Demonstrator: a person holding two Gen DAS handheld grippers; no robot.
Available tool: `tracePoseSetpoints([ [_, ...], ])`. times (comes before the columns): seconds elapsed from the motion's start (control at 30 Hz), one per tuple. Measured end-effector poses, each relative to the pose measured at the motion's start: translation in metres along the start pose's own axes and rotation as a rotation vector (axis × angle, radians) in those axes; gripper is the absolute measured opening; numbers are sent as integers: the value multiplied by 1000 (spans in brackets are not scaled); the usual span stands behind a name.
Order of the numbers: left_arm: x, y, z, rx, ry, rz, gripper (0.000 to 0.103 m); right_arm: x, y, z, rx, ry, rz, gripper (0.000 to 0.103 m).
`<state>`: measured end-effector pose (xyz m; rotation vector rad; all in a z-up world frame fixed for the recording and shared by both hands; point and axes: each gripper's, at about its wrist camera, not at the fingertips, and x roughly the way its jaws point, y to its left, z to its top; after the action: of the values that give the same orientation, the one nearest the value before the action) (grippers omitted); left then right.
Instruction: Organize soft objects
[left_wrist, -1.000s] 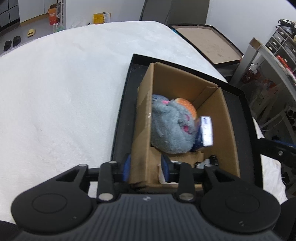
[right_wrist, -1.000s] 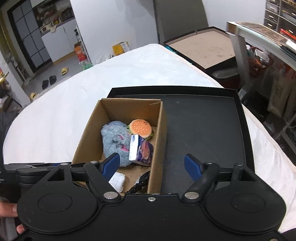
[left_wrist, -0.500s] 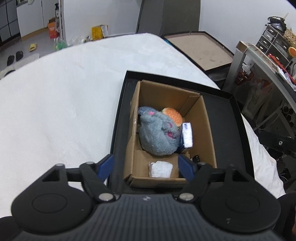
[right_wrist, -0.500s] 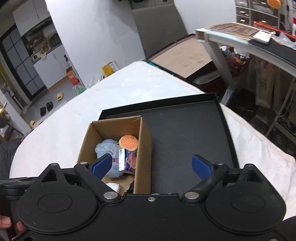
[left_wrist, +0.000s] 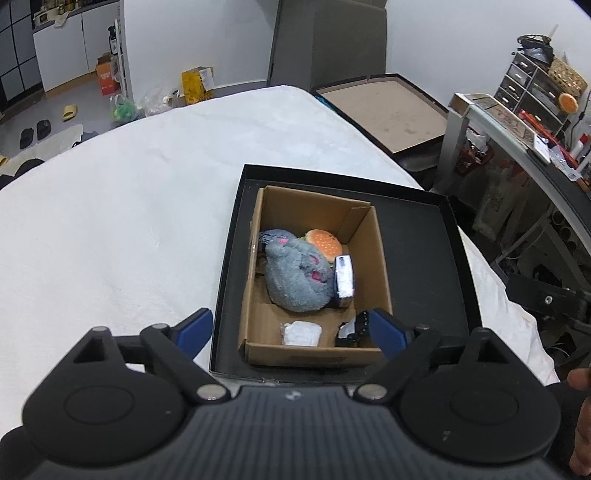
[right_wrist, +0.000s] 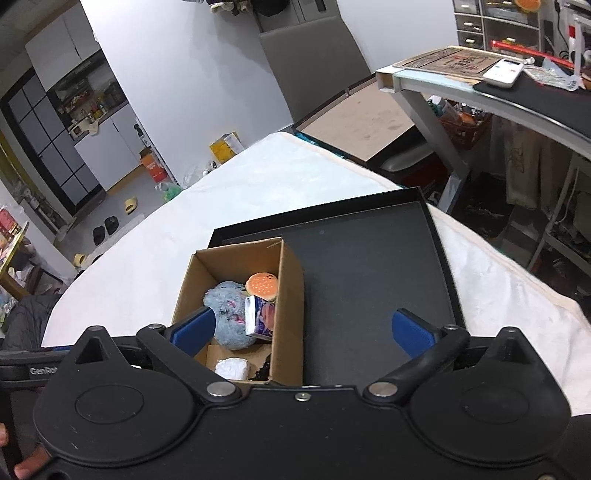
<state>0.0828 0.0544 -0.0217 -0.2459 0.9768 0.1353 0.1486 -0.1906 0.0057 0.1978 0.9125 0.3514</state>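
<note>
A cardboard box stands at the left of a black tray on a white cloth. In it lie a grey plush toy, a burger plush, a small purple-and-white carton, a white packet and a black item. My left gripper is open and empty, held above the box's near end. My right gripper is open and empty, above the box's right wall.
The white cloth covers a wide table. A second tray with a brown bottom lies beyond the table's far edge. A desk with clutter stands at the right. A grey chair is at the back.
My left gripper has let go of the box's near wall, opened wide and pulled back and up. My right gripper has also risen and pulled back, staying open.
</note>
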Motion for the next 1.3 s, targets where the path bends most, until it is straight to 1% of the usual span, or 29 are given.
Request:
tracePoseSetpoints([
  [0.1, -10, -5, 0, 7, -6, 2, 92, -7, -3, -2, 3, -2, -21, 103],
  [0.23, -23, -11, 1, 19, -16, 1, 93, -17, -6, -4, 4, -5, -24, 103],
  [0.3, -30, -13, 1, 23, -28, 4, 97, -21, -5, -5, 1, -7, -32, 103],
  [0.33, -34, -14, 1, 26, -36, 7, 98, -24, -5, -5, 0, -8, -36, 103],
  [0.57, -57, -22, -5, 35, -56, 9, 98, -47, -6, -6, -8, -39, -52, 103],
  [0.83, -80, -30, -16, 54, -82, 17, 99, -67, -3, -12, -34, -59, -48, 103],
  [1.17, -99, -37, -28, 87, -93, 21, 99, -88, 3, -17, -77, -59, -40, 103],
  [1.3, -108, -40, -30, 100, -107, 20, 99, -98, 5, -19, -84, -79, -39, 103],
])
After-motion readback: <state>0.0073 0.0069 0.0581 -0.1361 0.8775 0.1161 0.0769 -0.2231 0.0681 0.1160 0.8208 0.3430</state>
